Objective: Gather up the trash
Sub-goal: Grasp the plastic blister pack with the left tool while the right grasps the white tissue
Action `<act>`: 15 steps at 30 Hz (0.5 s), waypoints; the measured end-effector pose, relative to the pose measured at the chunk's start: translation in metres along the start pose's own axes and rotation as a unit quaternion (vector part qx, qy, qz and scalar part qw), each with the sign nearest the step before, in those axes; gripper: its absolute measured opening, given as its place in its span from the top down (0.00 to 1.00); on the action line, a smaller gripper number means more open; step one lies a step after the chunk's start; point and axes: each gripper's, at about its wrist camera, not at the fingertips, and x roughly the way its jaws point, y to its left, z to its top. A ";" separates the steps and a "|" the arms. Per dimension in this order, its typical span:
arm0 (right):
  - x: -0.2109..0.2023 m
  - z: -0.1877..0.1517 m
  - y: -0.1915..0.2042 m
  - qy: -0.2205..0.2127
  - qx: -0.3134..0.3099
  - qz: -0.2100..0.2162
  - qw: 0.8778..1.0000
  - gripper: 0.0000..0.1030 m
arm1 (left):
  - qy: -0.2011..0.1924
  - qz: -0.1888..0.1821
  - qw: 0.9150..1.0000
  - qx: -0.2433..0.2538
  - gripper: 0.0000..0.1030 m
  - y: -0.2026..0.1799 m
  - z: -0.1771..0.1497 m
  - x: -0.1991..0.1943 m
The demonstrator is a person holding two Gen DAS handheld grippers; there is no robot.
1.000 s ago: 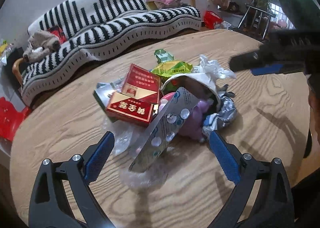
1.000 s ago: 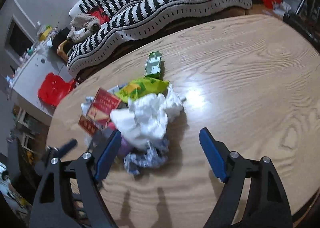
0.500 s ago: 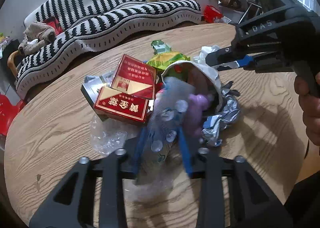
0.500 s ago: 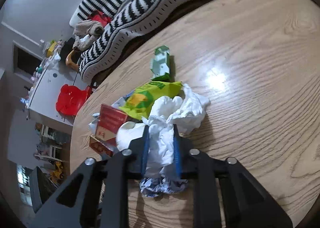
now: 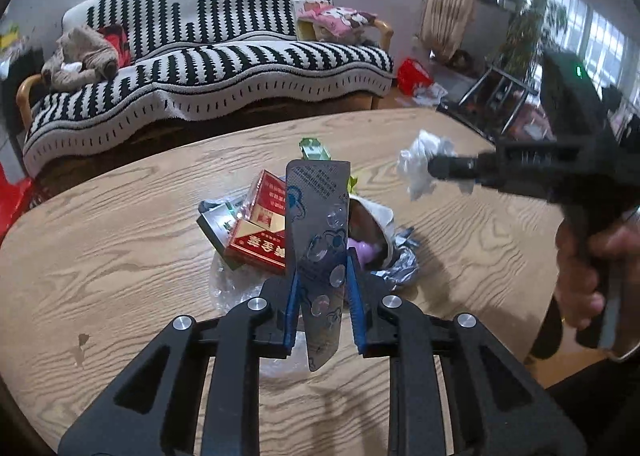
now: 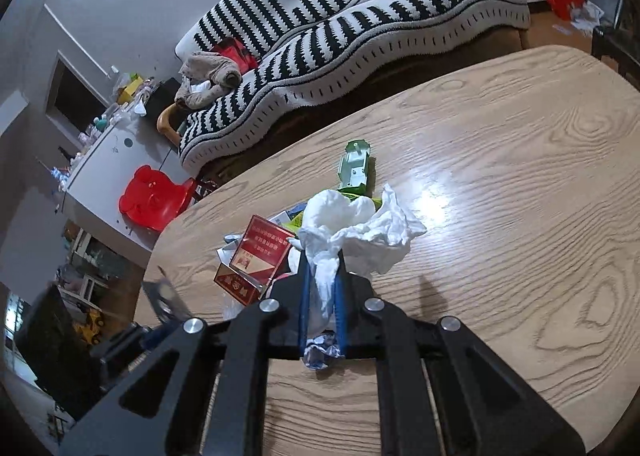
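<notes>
Left gripper [image 5: 322, 288] pointed steeply down, jaws just closing, clamped on blister pack [image 5: 318, 240] we lifted above trash pile [image 5: 260, 236]. Right gripper [image 6: 322, 296] clenched crumpled tissue [image 6: 356, 228], raised over table [image 6: 520, 216].

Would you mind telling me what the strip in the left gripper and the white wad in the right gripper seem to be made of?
The strip looks like a foil-and-plastic blister pack: a dull silvery printed face with clear raised bubbles. The white wad looks like tissue or thin paper, matte and softly crumpled; thin plastic cannot be ruled out.
</notes>
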 end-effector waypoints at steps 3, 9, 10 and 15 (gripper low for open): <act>-0.002 -0.001 0.001 -0.002 -0.005 -0.005 1.000 0.89 | -0.004 -0.006 1.000 -0.011 0.80 0.007 0.001 -0.005; 0.000 -0.001 0.002 0.000 -0.012 -0.013 1.000 0.89 | -0.005 -0.006 1.000 -0.021 0.80 0.007 0.002 -0.009; -0.001 -0.002 0.002 0.000 -0.013 -0.014 1.000 0.89 | -0.004 -0.007 1.000 -0.020 0.80 0.006 0.002 -0.008; -0.011 -0.007 0.001 0.000 -0.022 -0.026 0.999 0.89 | 0.001 -0.006 1.000 -0.015 0.80 -0.002 0.007 -0.003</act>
